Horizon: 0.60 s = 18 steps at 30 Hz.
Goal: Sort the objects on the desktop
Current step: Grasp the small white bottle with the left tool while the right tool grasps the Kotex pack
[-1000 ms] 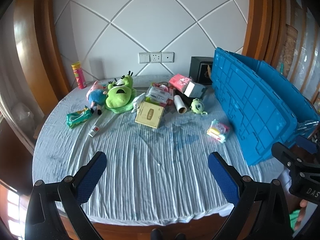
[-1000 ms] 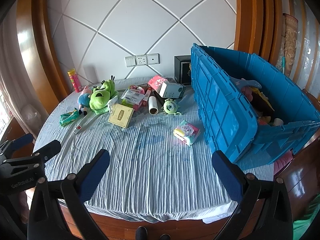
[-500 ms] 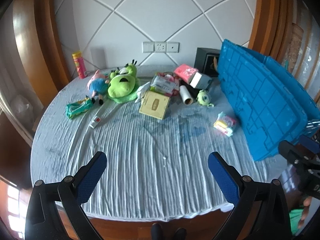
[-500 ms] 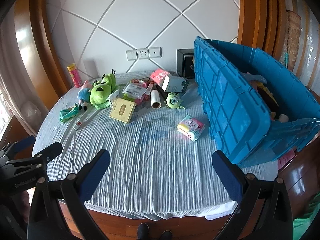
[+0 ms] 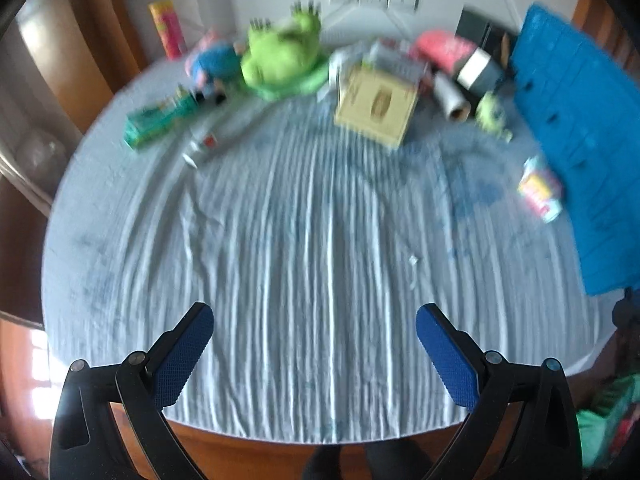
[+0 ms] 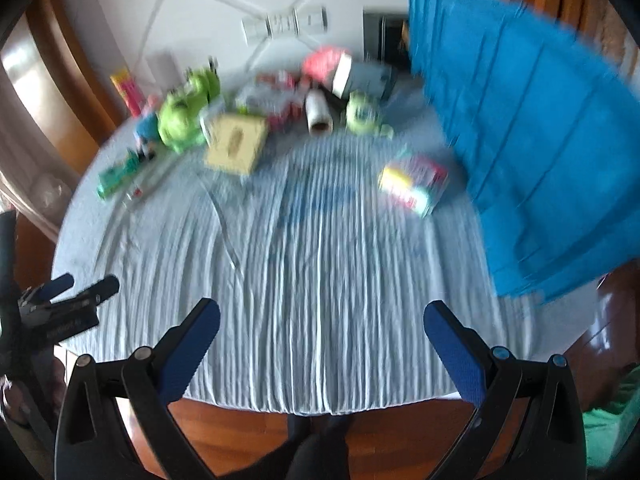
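Both current views are motion-blurred. My left gripper [image 5: 314, 320] is open over the near edge of the round table [image 5: 320, 264], holding nothing. My right gripper [image 6: 320, 316] is open too, also empty. Across the far side lie a green plush [image 5: 280, 60], a blue-and-pink plush [image 5: 212, 62], a tan box [image 5: 376, 106], a white roll [image 5: 450, 96], a small green one-eyed toy [image 6: 362, 114], a pink pack [image 5: 442, 46], a green packet [image 5: 156, 122] and a colourful tissue pack [image 6: 412, 184]. The blue crate [image 6: 528, 152] stands at the right.
A red-yellow tube [image 5: 168, 28] stands at the back left by the wooden frame. A black box [image 6: 384, 38] sits behind the crate, and wall sockets [image 6: 286, 24] are on the white padded wall. The left gripper's body [image 6: 60, 312] shows at the right wrist view's left edge.
Both cameras have tilted downward and moved in, so the table fills more of each view and the images have blurred. Both grippers stay open and empty.
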Each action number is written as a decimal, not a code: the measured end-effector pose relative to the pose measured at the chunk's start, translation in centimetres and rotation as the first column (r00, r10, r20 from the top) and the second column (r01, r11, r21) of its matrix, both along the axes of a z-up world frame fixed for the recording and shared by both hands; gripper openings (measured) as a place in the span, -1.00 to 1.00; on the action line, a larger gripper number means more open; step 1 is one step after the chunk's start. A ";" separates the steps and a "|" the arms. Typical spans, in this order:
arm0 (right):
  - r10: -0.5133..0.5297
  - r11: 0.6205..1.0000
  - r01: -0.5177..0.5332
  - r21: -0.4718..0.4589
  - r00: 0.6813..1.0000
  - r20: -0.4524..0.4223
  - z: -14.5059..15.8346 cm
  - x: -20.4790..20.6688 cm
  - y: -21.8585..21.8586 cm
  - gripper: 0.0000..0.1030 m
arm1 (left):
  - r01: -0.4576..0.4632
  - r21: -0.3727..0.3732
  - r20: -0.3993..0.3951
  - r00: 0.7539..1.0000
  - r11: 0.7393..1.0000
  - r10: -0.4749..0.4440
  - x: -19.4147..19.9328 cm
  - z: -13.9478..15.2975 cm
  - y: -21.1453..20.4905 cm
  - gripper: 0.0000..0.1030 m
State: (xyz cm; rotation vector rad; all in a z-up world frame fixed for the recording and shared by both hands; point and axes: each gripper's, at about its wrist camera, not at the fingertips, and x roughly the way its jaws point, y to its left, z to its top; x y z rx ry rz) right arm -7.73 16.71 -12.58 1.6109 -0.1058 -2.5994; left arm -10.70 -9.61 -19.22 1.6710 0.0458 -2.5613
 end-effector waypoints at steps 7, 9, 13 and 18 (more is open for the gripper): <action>0.015 1.000 -0.015 -0.005 0.989 0.146 -9.1 -7.4 0.8 1.00 | -0.020 -0.054 0.079 0.997 0.998 0.024 -5.4 -5.7 0.6 0.99; 0.016 1.000 -0.018 0.012 0.984 0.177 -11.3 -9.9 1.0 1.00 | -0.024 -0.069 0.101 0.994 0.997 0.031 -6.9 -7.3 0.7 0.99; 0.032 0.999 -0.038 0.022 0.979 0.203 -14.9 -14.9 1.2 1.00 | -0.033 -0.101 0.144 0.988 0.994 0.047 -10.0 -10.6 1.1 0.99; 0.042 0.992 -0.063 0.113 0.982 0.183 -17.2 -17.9 0.0 1.00 | -0.030 -0.063 0.140 0.989 0.998 0.038 -10.9 -11.3 0.8 0.99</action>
